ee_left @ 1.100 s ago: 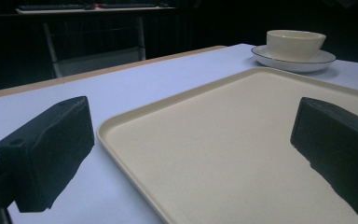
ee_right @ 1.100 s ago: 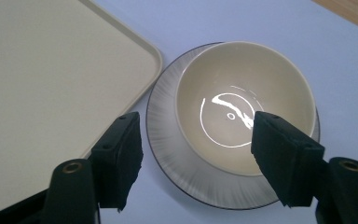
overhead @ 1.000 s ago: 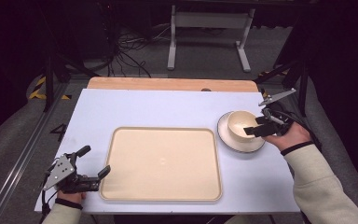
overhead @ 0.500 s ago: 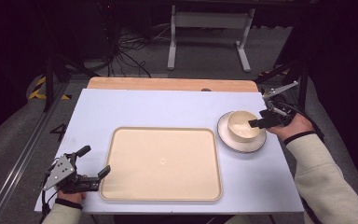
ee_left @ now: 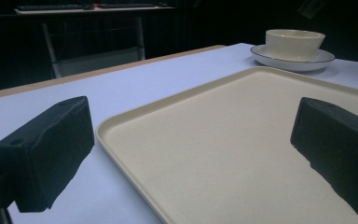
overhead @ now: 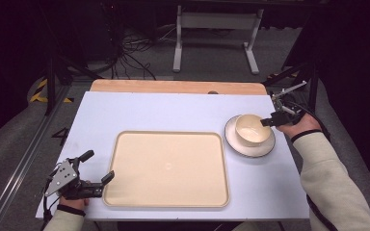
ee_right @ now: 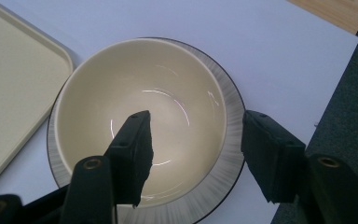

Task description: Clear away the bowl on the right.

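The bowl's (ee_right: 140,116) rim was straddled by the right gripper (ee_right: 196,154), its jaws having just been closing, not yet clamped, presumably to lift it. The left gripper (overhead: 96,168), wide and empty, was rested at lower left.

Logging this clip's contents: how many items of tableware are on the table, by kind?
Bowl: 1
Plate: 1, under the bowl
Tray: 1
Total: 3
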The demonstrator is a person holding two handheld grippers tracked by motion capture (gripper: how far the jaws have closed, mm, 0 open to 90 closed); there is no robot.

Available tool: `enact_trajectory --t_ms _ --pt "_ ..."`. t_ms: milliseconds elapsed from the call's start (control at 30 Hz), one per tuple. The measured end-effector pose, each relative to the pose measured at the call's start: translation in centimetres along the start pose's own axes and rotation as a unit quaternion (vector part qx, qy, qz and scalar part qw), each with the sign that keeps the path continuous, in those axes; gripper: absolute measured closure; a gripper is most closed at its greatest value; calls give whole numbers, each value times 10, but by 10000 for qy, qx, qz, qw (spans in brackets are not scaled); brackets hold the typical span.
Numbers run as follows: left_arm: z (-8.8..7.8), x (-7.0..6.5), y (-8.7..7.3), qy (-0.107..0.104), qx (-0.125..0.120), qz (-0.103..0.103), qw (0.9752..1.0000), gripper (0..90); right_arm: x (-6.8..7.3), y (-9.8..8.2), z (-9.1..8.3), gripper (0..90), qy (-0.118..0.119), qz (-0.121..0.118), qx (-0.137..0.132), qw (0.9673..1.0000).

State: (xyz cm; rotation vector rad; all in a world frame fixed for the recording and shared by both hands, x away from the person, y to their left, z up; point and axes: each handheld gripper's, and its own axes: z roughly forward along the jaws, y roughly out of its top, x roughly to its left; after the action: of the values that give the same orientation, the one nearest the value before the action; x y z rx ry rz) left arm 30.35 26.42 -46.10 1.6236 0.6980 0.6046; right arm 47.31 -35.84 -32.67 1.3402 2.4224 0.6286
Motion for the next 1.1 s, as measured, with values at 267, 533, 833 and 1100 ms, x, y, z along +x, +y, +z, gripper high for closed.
enact_trajectory --t_ms 267,533,833,1100 --pt "0 0 0 -5 1 -1 10000 2 -5 0 19 459 2 181 209 9996" --pt "0 0 0 -18 19 10 10000 2 -14 0 34 471 41 426 407 9983" --pt "0 0 0 -25 10 -2 10000 2 -17 1 45 473 61 500 557 9972" --pt "0 0 0 -35 32 10 10000 2 -19 -2 53 490 83 567 692 9960"
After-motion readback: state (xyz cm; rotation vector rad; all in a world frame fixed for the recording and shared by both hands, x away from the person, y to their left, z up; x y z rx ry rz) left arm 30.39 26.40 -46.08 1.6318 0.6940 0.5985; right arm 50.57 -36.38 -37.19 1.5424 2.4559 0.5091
